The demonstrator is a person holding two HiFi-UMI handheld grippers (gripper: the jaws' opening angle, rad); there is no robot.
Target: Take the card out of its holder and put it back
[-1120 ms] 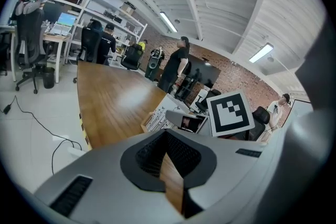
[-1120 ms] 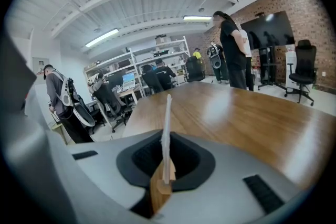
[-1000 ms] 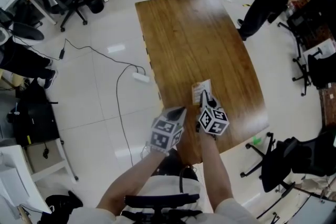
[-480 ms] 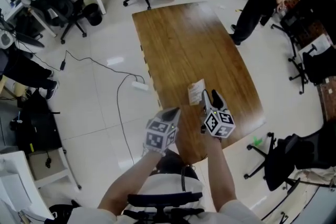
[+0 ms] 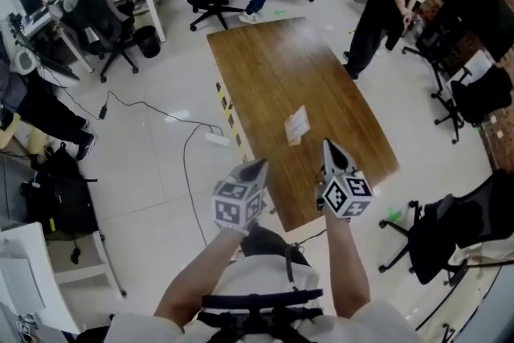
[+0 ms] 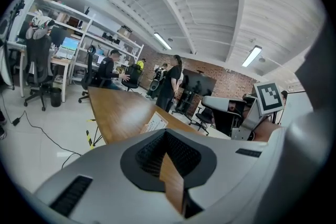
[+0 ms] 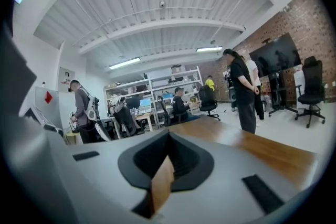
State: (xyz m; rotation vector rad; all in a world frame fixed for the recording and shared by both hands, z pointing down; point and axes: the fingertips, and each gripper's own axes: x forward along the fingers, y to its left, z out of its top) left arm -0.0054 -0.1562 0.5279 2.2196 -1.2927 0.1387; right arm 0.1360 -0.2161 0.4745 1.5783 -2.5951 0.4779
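1. The right gripper (image 5: pixel 328 145) is pictured drawn back to the near end of the counter (image 5: pixel 273 68), well apart from the card holder (image 5: pixel 296 125). A second earlier its tips were shown right at that holder, and half a second earlier just beside it.
2. The left gripper (image 5: pixel 259 165) is seen at the counter's near left edge. It has been kept there throughout, and the holder was never reached by it.
3. The card holder is left lying flat on the near half of the counter, touched by neither gripper. Only one pale printed piece can be made out there, and no separate card is seen on the wood or in either pair of jaws. Whether the card sits inside the holder cannot be told from this height.
4. With the holder released and both grippers withdrawn, the put-back step is judged done, or a pause between rounds has been reached. If another round is wanted, the holder would have to be approached afresh.
5. The left jaws are shown clenched together in their own view. Nothing is held, and only a sliver of wood grain shows through the notch.
6. The right jaws are likewise pressed fully together and are empty, with nothing touched.
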